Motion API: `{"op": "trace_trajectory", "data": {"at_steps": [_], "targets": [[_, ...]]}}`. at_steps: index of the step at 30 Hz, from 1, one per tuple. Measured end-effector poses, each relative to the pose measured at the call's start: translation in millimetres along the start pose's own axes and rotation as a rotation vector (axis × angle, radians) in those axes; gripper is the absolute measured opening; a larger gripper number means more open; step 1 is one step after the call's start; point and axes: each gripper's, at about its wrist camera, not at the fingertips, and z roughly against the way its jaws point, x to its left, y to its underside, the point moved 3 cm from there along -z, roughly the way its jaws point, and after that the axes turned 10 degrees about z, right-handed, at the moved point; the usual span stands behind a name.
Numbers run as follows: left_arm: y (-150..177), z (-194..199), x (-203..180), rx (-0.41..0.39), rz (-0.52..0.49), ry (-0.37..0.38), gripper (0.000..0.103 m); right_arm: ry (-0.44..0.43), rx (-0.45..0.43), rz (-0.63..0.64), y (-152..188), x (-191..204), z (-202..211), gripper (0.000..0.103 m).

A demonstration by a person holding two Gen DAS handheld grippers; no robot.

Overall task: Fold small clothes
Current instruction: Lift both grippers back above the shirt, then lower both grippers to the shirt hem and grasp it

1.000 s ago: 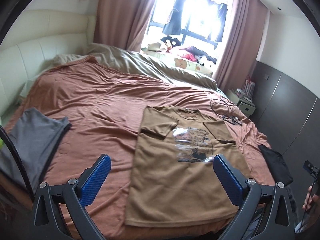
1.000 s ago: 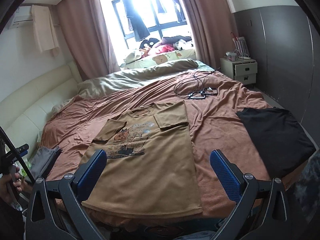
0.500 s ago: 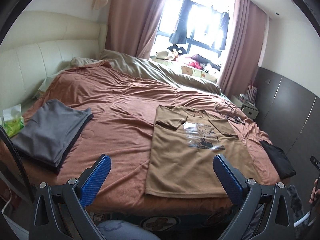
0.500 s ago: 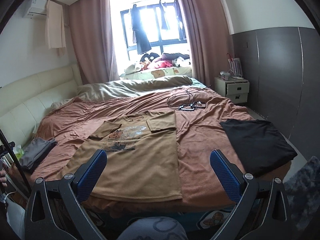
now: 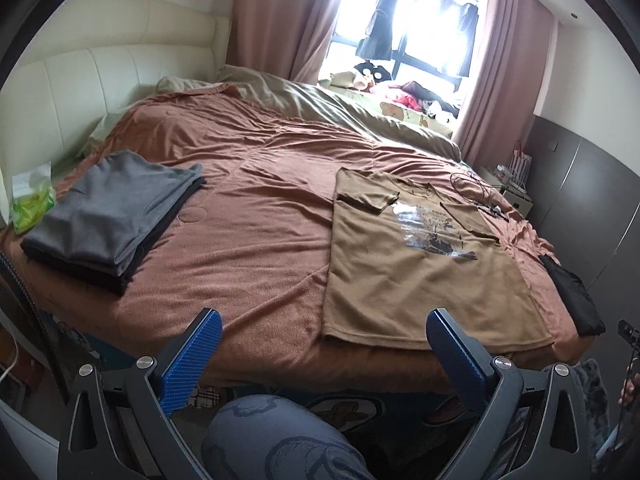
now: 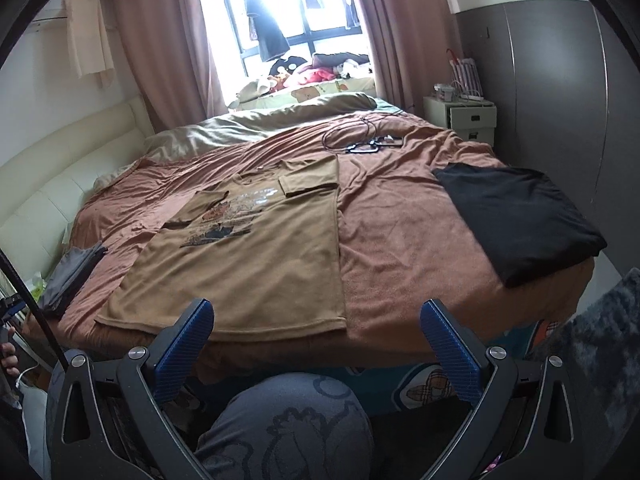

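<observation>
Both tongs withdrawn past the near bed edge, off the shirt.
Left tongs (image 5: 322,354) and right tongs (image 6: 318,346) gape wide, empty; brown T-shirt (image 6: 256,264) lies flat, sleeves folded in.

Carrying everything: a wide bed (image 5: 248,216) under a wrinkled rust-brown blanket (image 6: 384,216), with a beige duvet (image 5: 360,108) bunched along the window side. Lying flat near the front edge: a tan printed T-shirt (image 5: 416,264), both sleeves folded inward. Sitting well apart at one end, by the cream headboard: a folded grey-and-black stack of clothes (image 5: 108,216), with a green tissue pack (image 5: 30,204) just beside it. Resting at the opposite end: a folded black garment (image 6: 520,216). Sprawling beyond the shirt: tangled black cables (image 6: 360,140).
</observation>
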Motion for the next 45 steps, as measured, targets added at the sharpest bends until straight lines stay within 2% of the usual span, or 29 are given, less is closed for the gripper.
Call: {"op": "trace_trajectory", "data": {"at_steps": [3,7,9,11,14,16,17,19,22,26,28,30,36,41,43,45], "targets": [[5,-18,6,0.025,0.006,-0.008,0.103,-0.035,0.012,-0.031,1,-3,-14,0.103],[9,-46,11,0.084,0.035,0.043,0.103,-0.065,0.043,-0.098,8,-14,-39,0.102],[10,-62,14,0.124,0.057,0.039,0.102,-0.1,0.061,-0.128,10,-16,-51,0.089],[10,-81,15,0.153,0.058,0.027,0.1,-0.12,0.087,-0.149,10,-22,-70,0.081],[10,-104,17,0.183,0.068,0.02,0.098,-0.125,0.108,-0.175,9,-29,-90,0.077],[11,-117,19,0.212,0.083,0.033,0.088,-0.12,0.117,-0.189,9,-33,-102,0.077],[11,-124,20,0.227,0.092,0.035,0.085,-0.118,0.12,-0.194,9,-34,-105,0.074],[14,-134,24,0.251,0.117,0.044,0.073,-0.123,0.131,-0.207,10,-38,-115,0.07],[18,-149,30,0.284,0.163,0.055,0.063,-0.121,0.138,-0.225,15,-42,-126,0.066],[23,-163,32,0.315,0.19,0.06,0.055,-0.13,0.154,-0.244,19,-47,-137,0.054],[26,-169,35,0.333,0.207,0.066,0.044,-0.132,0.163,-0.252,21,-48,-143,0.051],[28,-176,35,0.354,0.23,0.086,0.04,-0.146,0.17,-0.272,21,-50,-148,0.051],[30,-192,32,0.384,0.26,0.115,0.04,-0.201,0.153,-0.333,18,-58,-164,0.051],[29,-205,33,0.433,0.353,0.18,0.03,-0.253,0.136,-0.41,21,-67,-182,0.051],[30,-208,31,0.444,0.355,0.18,0.027,-0.268,0.131,-0.436,21,-69,-189,0.051],[31,-205,31,0.441,0.356,0.178,0.026,-0.275,0.133,-0.46,22,-72,-194,0.046]]}}
